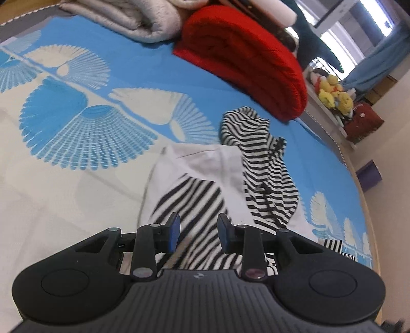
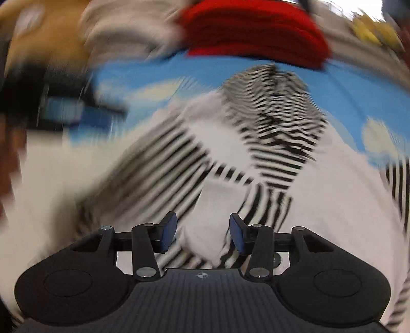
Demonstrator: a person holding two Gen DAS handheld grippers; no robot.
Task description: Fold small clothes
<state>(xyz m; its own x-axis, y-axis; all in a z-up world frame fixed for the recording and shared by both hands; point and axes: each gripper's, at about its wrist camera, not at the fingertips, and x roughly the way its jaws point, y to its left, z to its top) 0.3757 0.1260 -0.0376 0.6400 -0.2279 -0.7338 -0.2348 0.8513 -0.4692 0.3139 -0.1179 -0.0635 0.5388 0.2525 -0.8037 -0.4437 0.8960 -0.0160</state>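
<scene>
On the blue and cream fan-patterned bedspread (image 1: 77,179), the left gripper (image 1: 197,233) hovers with jaws apart over the crumpled black-and-white striped garment with white panels (image 1: 205,184). The right gripper (image 2: 202,234), in a blurred view, also has its jaws apart above it. Beyond lie a folded red blanket (image 1: 246,59) and a grey blanket (image 1: 133,18).
</scene>
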